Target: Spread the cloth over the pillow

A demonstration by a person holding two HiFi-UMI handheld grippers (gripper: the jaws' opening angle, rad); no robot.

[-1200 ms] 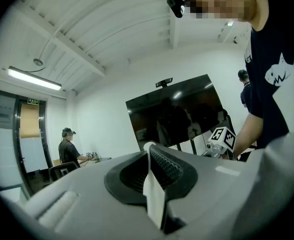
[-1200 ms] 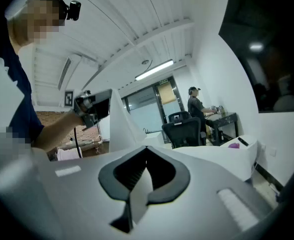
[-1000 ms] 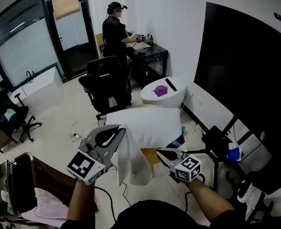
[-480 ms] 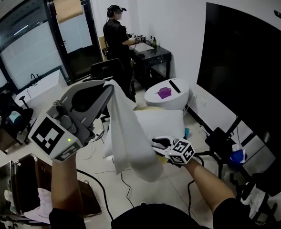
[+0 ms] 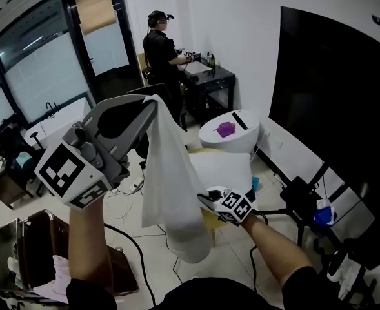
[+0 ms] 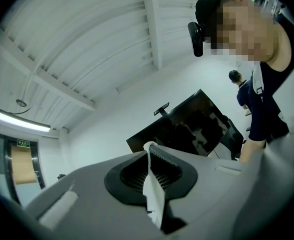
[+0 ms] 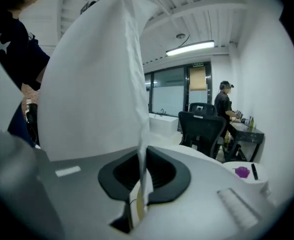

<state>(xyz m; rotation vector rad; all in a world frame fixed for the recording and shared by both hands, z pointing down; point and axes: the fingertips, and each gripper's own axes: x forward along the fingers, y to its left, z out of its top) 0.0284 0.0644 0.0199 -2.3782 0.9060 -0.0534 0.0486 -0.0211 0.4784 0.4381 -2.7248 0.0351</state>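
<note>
A white cloth [image 5: 170, 179] hangs in a long drape from my left gripper [image 5: 154, 102], which is raised high at the left and shut on the cloth's top corner [image 6: 154, 194]. My right gripper [image 5: 202, 200] is lower, at the cloth's right edge. Its jaws have just been closing, and the cloth's edge [image 7: 139, 134] is now pinched between them. The white pillow [image 5: 225, 166] lies behind the cloth on a low yellowish stool, partly hidden by the drape.
A person [image 5: 159, 44] stands at a black desk at the back. Beyond the pillow is a round white table [image 5: 235, 134] with a purple thing on it. A large black screen [image 5: 331, 108] and a tripod [image 5: 299, 196] are at the right, a brown chair [image 5: 35, 244] at the lower left.
My left gripper has lifted the cloth high off the pillow, so it now hangs free. My right gripper has moved left to the cloth's edge and closed on it.
</note>
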